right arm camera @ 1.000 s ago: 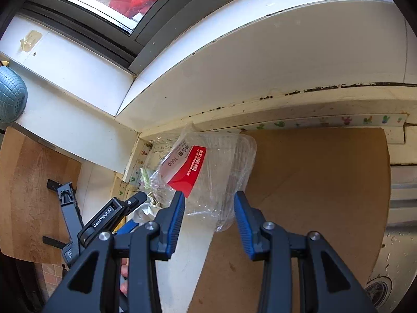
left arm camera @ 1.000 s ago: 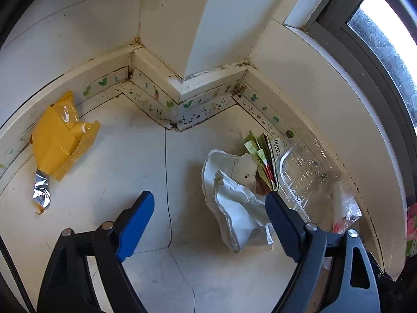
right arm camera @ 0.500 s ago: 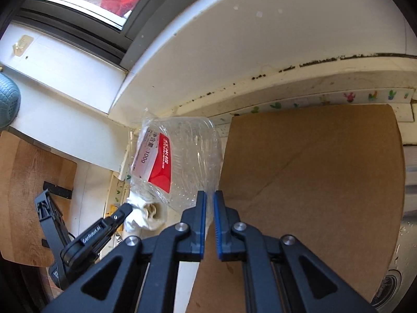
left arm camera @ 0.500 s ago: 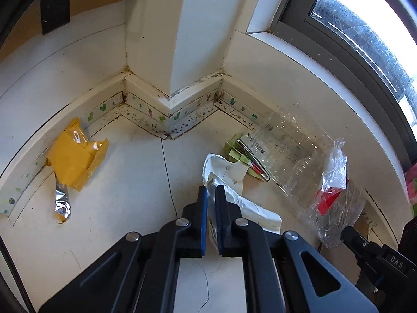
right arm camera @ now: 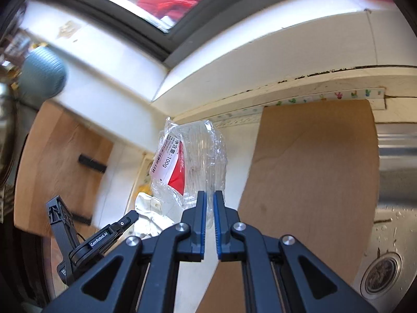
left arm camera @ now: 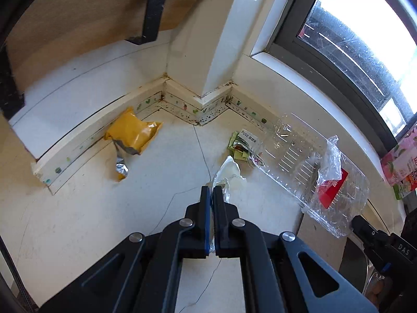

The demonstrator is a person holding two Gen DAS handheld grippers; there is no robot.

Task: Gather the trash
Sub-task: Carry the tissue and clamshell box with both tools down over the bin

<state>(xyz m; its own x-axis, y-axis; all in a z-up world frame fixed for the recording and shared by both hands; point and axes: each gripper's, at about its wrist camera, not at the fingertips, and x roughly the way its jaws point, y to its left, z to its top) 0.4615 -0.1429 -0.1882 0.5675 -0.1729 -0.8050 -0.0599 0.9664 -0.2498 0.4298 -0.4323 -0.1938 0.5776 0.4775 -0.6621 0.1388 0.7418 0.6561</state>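
Observation:
My left gripper is shut on a crumpled white paper wrapper, which hangs from its blue pads above the pale counter. My right gripper is shut on the edge of a clear plastic package with a red and white label. That package shows at the right of the left wrist view, raised off the counter, with the right gripper's finger below it. A yellow snack wrapper lies against the back edge. A folded green packet lies next to the clear package.
A brown cutting board lies to the right, with a steel sink and drain beyond it. A wooden board with a black handle leans at the back left. The window frame runs along the right, and a pink carton stands by it.
Both grippers went from open to shut and rose. The white wrapper came up with the left one. The clear package came up with the right one.

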